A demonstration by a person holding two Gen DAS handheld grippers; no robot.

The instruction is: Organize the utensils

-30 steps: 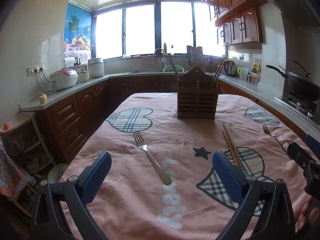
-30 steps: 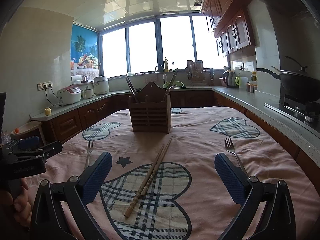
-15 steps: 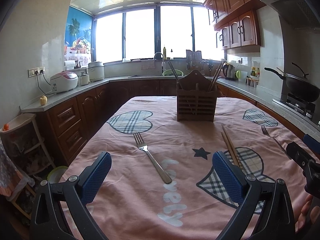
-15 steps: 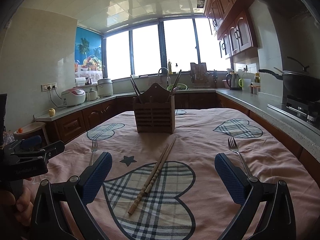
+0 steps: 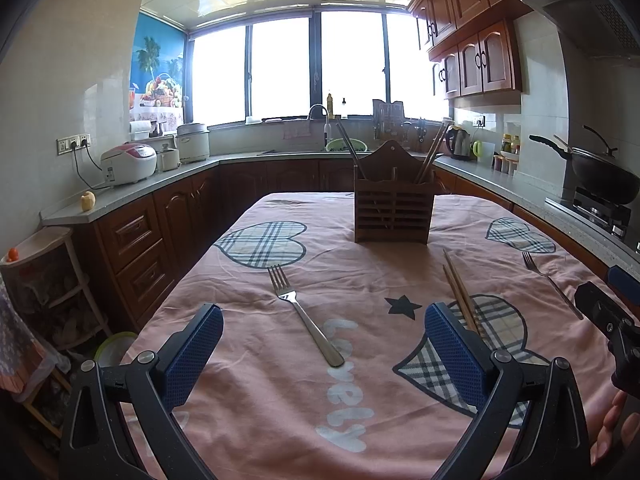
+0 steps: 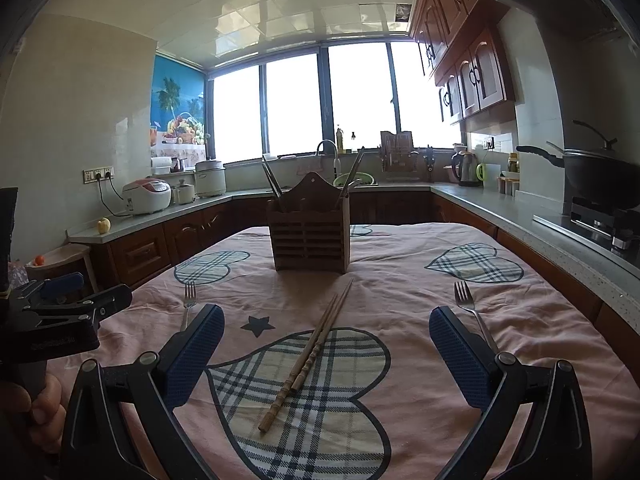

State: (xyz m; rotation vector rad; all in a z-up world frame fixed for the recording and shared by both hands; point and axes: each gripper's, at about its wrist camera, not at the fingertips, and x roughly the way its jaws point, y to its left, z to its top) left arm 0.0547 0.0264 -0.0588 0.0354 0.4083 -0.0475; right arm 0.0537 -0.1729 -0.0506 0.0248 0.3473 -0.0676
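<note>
The left gripper (image 5: 324,352) is spread wide above the table with nothing between its blue pads; the right gripper (image 6: 326,354) is just as wide and just as empty. In the left wrist view a steel fork (image 5: 303,314) lies ahead at 12 o'clock, tines pointing away, its handle end touching the white word "Lovely" (image 5: 346,380) printed on the pink tablecloth (image 5: 360,272). A pair of wooden chopsticks (image 6: 310,352) lies side by side across a plaid heart between the right gripper's fingers, tips toward the wooden utensil holder (image 6: 309,236) at 12 o'clock. That holder stands upright at mid-table with utensils leaning out of both ends. A second fork (image 6: 474,314) lies at 2 o'clock, partly behind the right pad. The left gripper's body bears small lettering, too blurred to read. Around the table runs a grey counter on dark wood cabinets, with a rice cooker (image 5: 128,162) at 10 o'clock, bright windows behind, and a black wok (image 6: 596,174) at 3 o'clock.
</note>
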